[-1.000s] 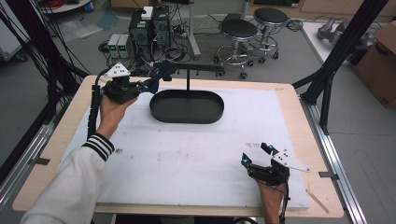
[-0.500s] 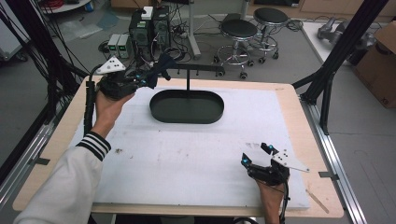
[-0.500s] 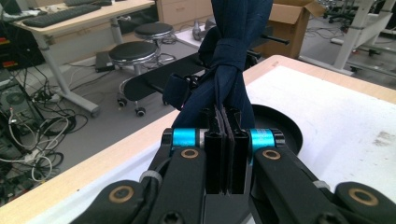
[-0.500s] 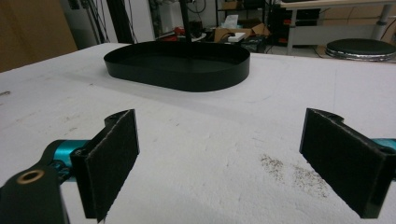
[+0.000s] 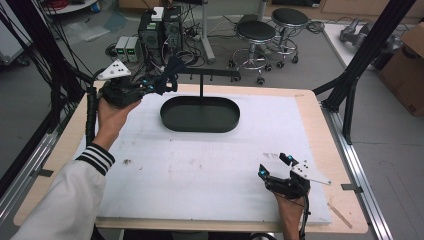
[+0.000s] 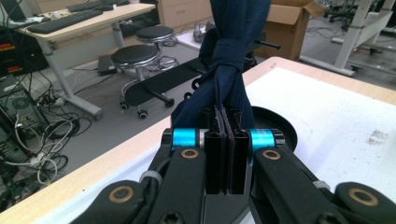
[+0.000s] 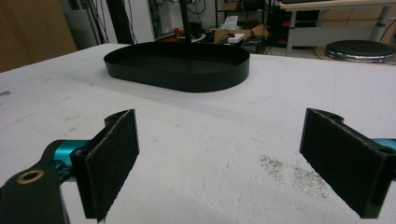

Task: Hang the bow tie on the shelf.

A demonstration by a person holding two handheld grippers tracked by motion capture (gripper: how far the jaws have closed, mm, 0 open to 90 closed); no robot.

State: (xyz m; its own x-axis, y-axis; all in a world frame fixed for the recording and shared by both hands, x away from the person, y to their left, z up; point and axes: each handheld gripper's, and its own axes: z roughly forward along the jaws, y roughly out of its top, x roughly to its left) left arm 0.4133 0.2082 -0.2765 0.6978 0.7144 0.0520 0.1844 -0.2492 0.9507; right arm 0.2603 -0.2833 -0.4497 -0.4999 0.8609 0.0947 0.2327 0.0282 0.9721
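Bystanders: two black round stools (image 5: 272, 31) on the floor at 12 o'clock beyond the desk (image 5: 325, 130), PC towers (image 5: 159, 31) and tangled cables at 11 o'clock, a cardboard box (image 5: 406, 70) at 2 o'clock, black frame struts (image 5: 361, 65) along both sides.

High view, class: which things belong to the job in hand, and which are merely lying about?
In use:
left gripper
dark blue fabric strip
black T-shaped rack on its oval tray

Lying about:
round black stools
brown cardboard box
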